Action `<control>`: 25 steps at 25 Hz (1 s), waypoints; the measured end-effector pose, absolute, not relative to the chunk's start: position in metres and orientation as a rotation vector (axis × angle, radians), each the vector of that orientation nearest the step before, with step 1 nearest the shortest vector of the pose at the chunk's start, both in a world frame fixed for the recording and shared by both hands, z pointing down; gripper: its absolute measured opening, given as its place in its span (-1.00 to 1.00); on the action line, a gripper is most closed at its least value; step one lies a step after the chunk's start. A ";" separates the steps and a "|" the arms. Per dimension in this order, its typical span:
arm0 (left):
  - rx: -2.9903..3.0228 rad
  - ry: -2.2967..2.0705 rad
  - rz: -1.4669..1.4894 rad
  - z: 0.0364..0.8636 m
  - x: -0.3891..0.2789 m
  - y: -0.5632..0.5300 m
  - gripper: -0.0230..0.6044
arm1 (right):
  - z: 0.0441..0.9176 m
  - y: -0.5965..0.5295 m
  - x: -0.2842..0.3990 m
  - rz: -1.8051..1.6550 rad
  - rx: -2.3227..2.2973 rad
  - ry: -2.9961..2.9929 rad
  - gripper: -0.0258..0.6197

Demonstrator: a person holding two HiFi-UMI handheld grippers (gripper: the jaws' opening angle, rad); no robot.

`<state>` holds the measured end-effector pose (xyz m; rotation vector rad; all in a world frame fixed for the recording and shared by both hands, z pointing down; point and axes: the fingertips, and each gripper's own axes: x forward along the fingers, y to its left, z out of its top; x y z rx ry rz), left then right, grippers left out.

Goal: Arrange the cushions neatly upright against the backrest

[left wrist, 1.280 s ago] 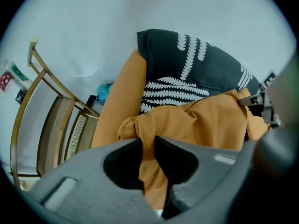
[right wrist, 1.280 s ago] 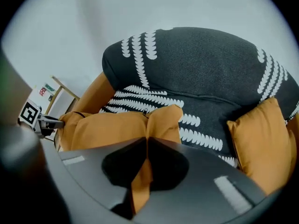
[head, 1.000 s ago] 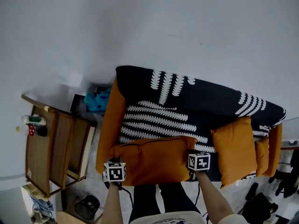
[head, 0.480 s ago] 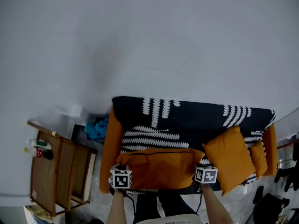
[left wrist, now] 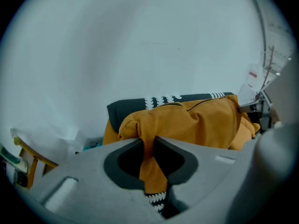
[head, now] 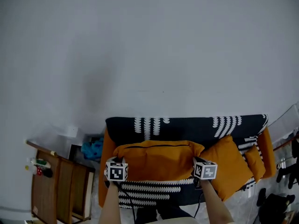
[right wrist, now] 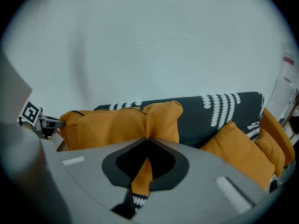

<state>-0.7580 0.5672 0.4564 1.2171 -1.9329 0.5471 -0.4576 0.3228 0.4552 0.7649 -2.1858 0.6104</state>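
A long orange cushion (head: 156,160) hangs stretched between two hand-held grippers in the lower middle of the head view. It is in front of the dark, white-patterned backrest (head: 182,125) of a sofa.

The left gripper (left wrist: 148,146) has its fingers narrow, pinching a fold of orange fabric at the cushion's left corner. The right gripper (right wrist: 146,141) has its fingers almost together on a thin fold at the right corner.

The left forearm (head: 110,204) and right forearm (head: 216,206) come up from the bottom edge of the head view, roughly level with each other. Both grippers tilt downward, with their marker cubes facing the camera.

A square orange cushion (head: 229,167) leans at the right end, just beside the held one, with a smaller cushion (head: 255,158) beyond it. The held cushion seems to be clear of the patterned seat (head: 149,190), though its lower edge is hard to judge from above.

To do this step well, the two corners should probably stay level so the top seam runs straight. The cushion's back should meet the backrest flat and its bottom edge should settle on the seat before either grip opens. It should not crowd the square cushion on the right.
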 end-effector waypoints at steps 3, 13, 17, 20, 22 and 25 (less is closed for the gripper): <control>1.286 -1.936 0.596 0.443 -0.777 0.534 -0.73 | 0.448 0.303 -0.468 0.615 0.784 -2.207 -0.86; 1.343 -1.923 0.694 0.435 -0.829 0.478 -0.71 | 0.440 0.254 -0.513 0.613 0.775 -2.274 -0.86; 1.315 -1.913 0.693 0.448 -0.840 0.476 -0.71 | 0.449 0.244 -0.530 0.600 0.751 -2.285 -0.86; 1.296 -1.904 0.715 0.461 -0.848 0.478 -0.67 | 0.460 0.240 -0.539 0.576 0.727 -2.287 -0.85; 1.274 -1.872 0.752 0.478 -0.853 0.483 -0.62 | 0.475 0.239 -0.543 0.547 0.712 -2.267 -0.85; 1.255 -1.819 0.781 0.510 -0.852 0.491 -0.59 | 0.508 0.240 -0.542 0.472 0.707 -2.189 -0.83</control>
